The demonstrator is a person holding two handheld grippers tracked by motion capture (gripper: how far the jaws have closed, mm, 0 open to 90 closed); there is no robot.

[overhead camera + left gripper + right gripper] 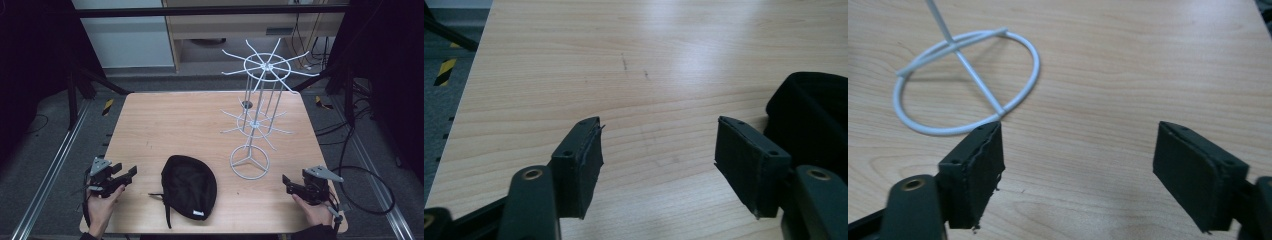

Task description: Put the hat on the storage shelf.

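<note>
Black fabric cap lying flat on pale wooden surface, near front edge, strap trailing toward left. Left gripper resting at far left, jaws wide, empty, aimed at cap, just apart from it. White wire two-tier rotating stand upright right of cap, hooks bare. Right gripper at far right, jaws wide, nothing held, near stand's ring base. Likely step: approach before first grasp. Next move probably calls for pinching cap's edge, lifting toward a hook. Small white label on cap, unreadable.
</note>
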